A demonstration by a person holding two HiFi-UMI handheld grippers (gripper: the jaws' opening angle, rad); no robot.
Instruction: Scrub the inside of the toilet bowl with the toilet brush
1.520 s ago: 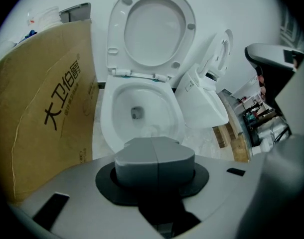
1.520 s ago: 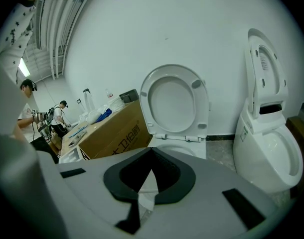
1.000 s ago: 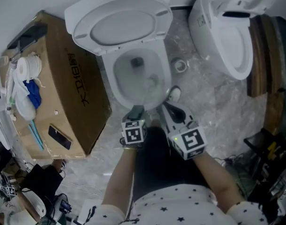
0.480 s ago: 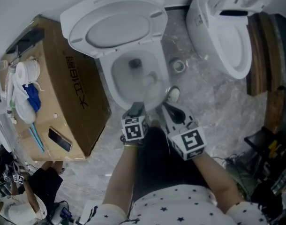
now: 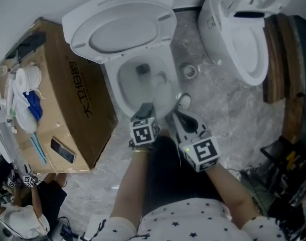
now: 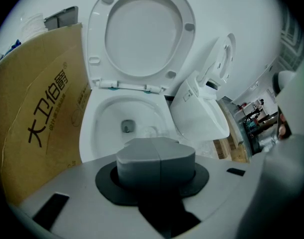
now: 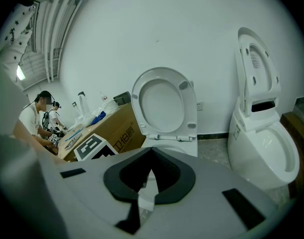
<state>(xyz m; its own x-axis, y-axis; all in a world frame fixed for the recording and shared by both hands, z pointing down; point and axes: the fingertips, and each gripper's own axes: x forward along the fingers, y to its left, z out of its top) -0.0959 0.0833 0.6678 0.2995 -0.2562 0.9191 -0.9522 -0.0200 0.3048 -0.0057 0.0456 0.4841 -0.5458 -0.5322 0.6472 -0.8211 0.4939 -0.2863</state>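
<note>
The white toilet [image 5: 124, 98] stands open, its seat and lid [image 5: 118, 29] raised against the wall. A pale, see-through toilet brush [image 5: 161, 79] reaches into the bowl near the dark drain hole; its head shows faintly in the left gripper view [image 6: 149, 131]. My right gripper [image 5: 177, 113] sits at the bowl's front rim, shut on the brush's thin white handle [image 7: 148, 190]. My left gripper [image 5: 145, 107] hangs beside it over the front rim, its grey jaws [image 6: 159, 148] pressed together with nothing between them.
A large cardboard box [image 5: 78, 99] stands left of the toilet, with paper rolls [image 5: 27, 82], a blue cloth and a phone on top. A second white toilet [image 5: 243, 39] stands at the right. A round floor drain [image 5: 191, 70] lies between them. People sit far left [image 7: 42, 114].
The head view has shifted slightly, so the toilet sits a little higher. Both grippers stay at the bowl's front rim; the brush head has edged toward the drain hole.
</note>
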